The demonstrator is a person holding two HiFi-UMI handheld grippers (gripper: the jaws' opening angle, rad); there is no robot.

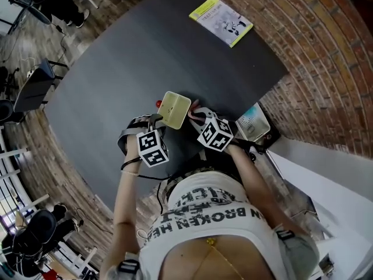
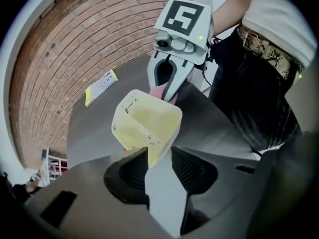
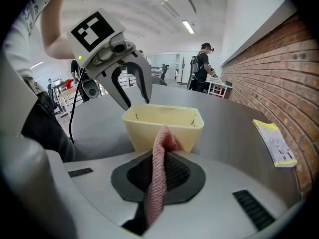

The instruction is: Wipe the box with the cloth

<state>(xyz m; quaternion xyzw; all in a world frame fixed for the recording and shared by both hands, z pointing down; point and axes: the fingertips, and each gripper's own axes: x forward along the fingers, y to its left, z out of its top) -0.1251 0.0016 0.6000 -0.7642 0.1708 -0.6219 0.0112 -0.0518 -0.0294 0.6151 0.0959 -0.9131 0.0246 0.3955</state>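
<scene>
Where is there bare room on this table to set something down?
Bare: the wide middle of the table, between the booklet and the box, and its left side. Crowded: the near edge, where the left gripper and right gripper flank the box.

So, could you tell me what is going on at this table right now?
A person works at a dark table with a gripper in each hand. The right gripper is shut on a pink cloth, whose end appears to rest against the side of a pale yellow box. The left gripper is open, with a corner of the box at the gap between its jaws. A booklet lies farther off.
</scene>
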